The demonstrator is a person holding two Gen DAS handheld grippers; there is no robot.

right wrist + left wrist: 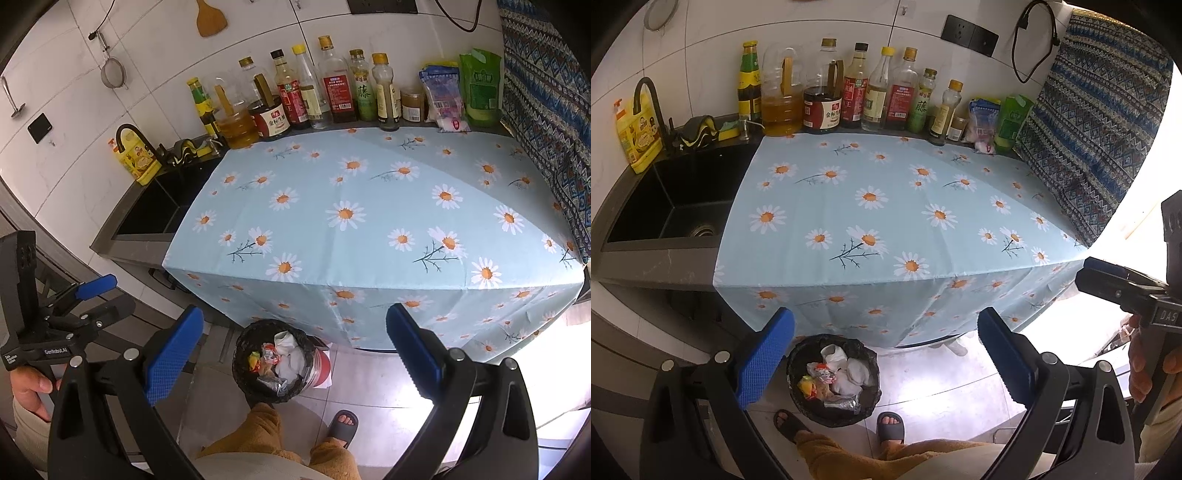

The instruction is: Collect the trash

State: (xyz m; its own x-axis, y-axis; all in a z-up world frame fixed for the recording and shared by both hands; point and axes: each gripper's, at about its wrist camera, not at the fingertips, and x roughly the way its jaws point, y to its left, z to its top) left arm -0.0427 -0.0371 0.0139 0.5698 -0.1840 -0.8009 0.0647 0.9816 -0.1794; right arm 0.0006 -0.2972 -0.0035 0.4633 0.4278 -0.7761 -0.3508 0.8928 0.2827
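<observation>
Both grippers are held up over the floor in front of the tabletop (886, 206), which has a light blue daisy-print cloth (369, 221) draped over its front edge. Left gripper (886, 363) has its blue pads spread wide w/ nothing between them, same deal w/ the right gripper (295, 354), wide apart and holding nothing. Each one also shows up at the edge of the other's view, w/ the person's hand wrapped on the handle.

Trash bin (833, 380) sits on the tile floor right by the hanging cloth edge, lined w/ a black bag. Trash (277, 362) is inside it: crumpled white tissue, a yellow-and-red wrapper, something foil-ish; can't make out the rest. In the right wrist view there's a red container (322, 369) touching the bin on its far side, partly hidden.

Person's feet in dark slippers (891, 424) are just next to the bin.

Back of the tabletop, along the wall: a row of sauce and oil bottles (849, 92), plus a couple of bagged items at the right end. Black sink (676, 199) to the left w/ a yellow detergent jug (637, 133) beside the faucet.
</observation>
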